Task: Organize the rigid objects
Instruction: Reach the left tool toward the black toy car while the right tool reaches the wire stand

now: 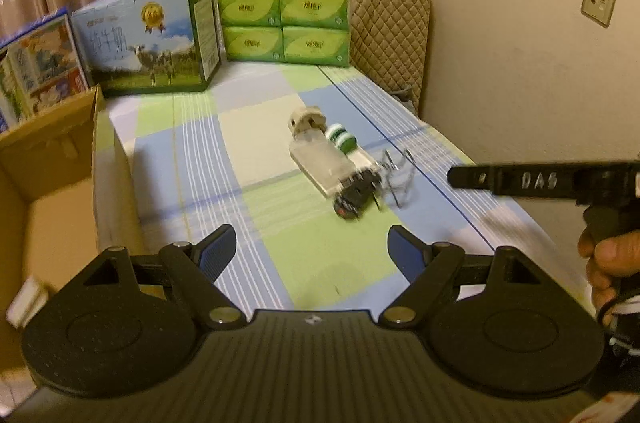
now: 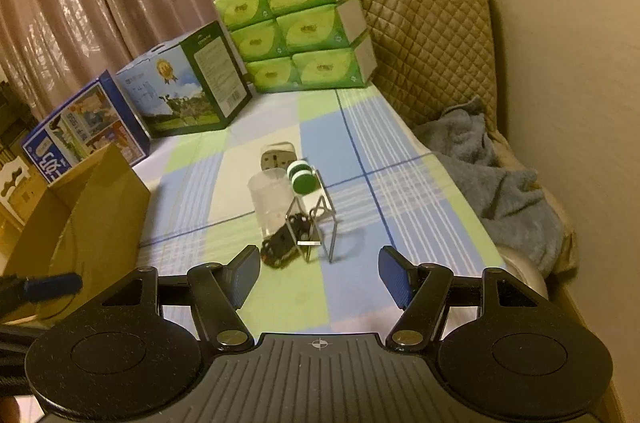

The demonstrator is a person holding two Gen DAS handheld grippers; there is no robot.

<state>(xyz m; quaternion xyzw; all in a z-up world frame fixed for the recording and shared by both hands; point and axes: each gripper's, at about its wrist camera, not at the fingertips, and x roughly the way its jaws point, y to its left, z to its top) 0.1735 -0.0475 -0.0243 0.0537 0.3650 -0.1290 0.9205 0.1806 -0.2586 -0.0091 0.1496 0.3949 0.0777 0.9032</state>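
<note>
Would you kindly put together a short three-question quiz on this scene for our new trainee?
1. True or false: the left gripper is closed on the small black toy car.
2. Which lies nearest the right gripper? A) the stack of green tissue packs B) the black toy car C) the blue-and-green milk carton box
3. Fill in: the open brown cardboard box sits at the ___ edge of both views.

Key
1. False: both grippers are open and empty.
2. B: the car lies by the clear plastic cup and the thin wire stand.
3. Left.
</note>
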